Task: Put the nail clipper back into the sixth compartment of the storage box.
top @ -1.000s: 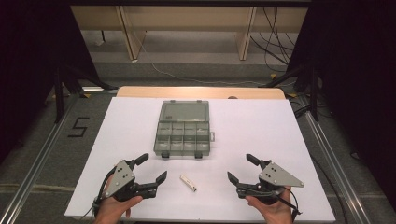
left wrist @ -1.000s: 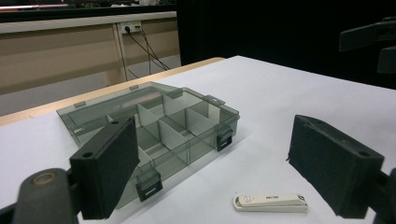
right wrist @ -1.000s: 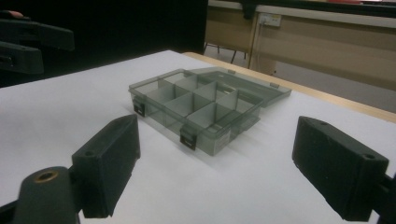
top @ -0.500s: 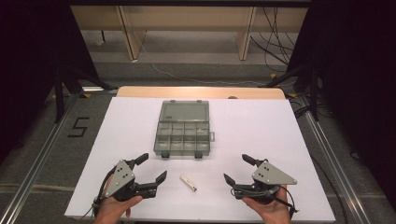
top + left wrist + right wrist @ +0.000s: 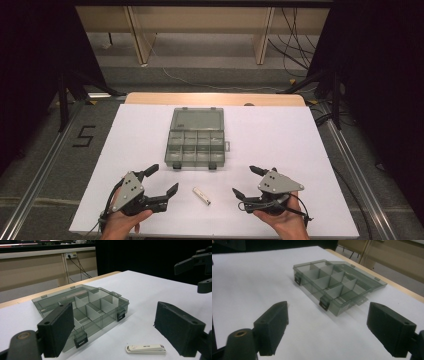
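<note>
A clear grey compartment box (image 5: 196, 147) lies open mid-table, its lid (image 5: 197, 120) folded flat behind it and its compartments bare. Near the front edge lies a small white oblong item (image 5: 202, 196). My left gripper (image 5: 163, 179) stands open to the left of the item, held in a hand. On the other side, my right gripper (image 5: 244, 180) is open too. In the left gripper view the box (image 5: 85, 307) sits ahead and the white item (image 5: 146, 349) lies by the right jaw of the left gripper (image 5: 115, 322). Ahead of the right gripper (image 5: 328, 325) is the box (image 5: 332, 282).
The white table (image 5: 280, 135) has a wooden strip (image 5: 215, 98) along its far edge. Metal rails (image 5: 40, 175) run down both sides on the floor, with a "5" mark (image 5: 82, 136) at the left. Desks and cables stand beyond.
My right gripper has shifted a little to the left, toward the white item, and turned slightly. The left gripper, the box and the item have stayed put.
</note>
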